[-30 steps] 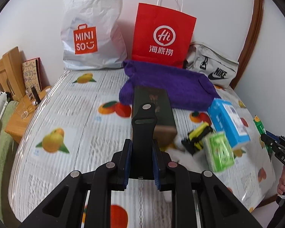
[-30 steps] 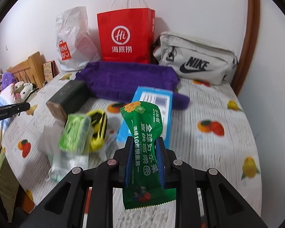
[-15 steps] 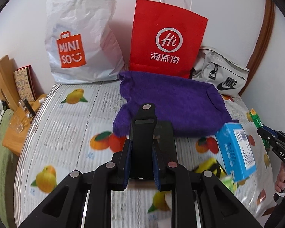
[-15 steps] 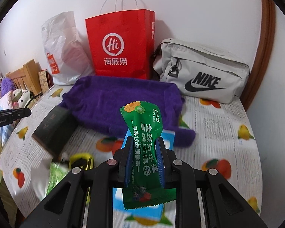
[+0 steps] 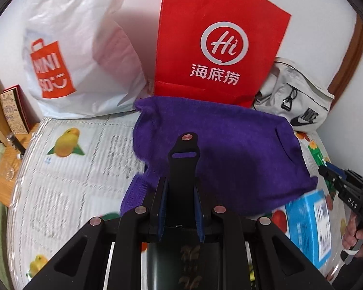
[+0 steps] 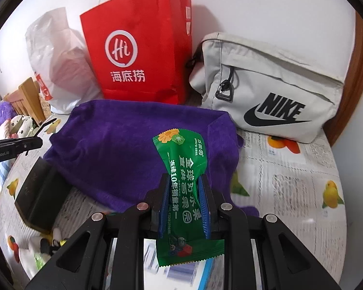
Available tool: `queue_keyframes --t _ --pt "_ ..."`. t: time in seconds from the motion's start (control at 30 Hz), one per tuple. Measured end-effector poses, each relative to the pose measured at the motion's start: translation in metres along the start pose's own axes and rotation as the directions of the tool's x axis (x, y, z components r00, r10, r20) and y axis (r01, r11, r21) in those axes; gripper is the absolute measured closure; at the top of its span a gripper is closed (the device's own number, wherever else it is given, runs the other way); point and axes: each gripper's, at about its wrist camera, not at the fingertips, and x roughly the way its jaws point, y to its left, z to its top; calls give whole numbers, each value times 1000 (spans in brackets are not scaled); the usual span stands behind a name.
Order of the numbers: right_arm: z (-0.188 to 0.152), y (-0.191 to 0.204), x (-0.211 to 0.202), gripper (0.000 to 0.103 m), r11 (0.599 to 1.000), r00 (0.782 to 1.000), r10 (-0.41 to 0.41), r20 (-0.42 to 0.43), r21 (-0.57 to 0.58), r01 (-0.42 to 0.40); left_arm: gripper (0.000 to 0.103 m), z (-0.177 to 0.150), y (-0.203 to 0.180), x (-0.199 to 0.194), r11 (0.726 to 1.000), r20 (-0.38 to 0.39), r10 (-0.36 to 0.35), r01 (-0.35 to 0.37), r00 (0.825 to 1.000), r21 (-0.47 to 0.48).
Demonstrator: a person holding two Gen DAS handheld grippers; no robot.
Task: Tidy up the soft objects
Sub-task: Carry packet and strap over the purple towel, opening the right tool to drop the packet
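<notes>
Left hand-held gripper (image 5: 180, 207) pinching black strap (image 5: 183, 166); right hand-held gripper (image 6: 184, 205) pinching green Chinese-lettered snack packet (image 6: 185, 183); Nike bag (image 6: 266, 87) behind.

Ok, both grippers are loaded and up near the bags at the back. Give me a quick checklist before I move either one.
1. Left gripper shut on the black strap: ok.
2. Right gripper shut on the green snack packet: ok, gripped mid-length with both ends free.
3. Red paper bag upright against the wall: ok. Whether its mouth is open: cannot tell.
4. White Miniso bag mouth open: cannot tell.
5. Nike pouch zip open: not ok, looks shut.
6. Purple towel lies spread beneath both grippers, in front of the bags: ok.
</notes>
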Motion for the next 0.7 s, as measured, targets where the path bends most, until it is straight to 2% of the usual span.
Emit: queue_keyframes --t 0.27,0.43,0.7 --pt "17 -13 37 79 1000 999 2 -54 -30 -4 83 30 -9 43 1000 -48 6 -7 999 -23" --pt "24 -14 59 79 998 994 29 -104 -43 -34 83 42 -9 67 999 -84 19 -22 996 -33" --pt "29 -13 86 79 998 986 13 -163 -61 -24 83 54 -6 89 999 -125 23 -29 992 -46"
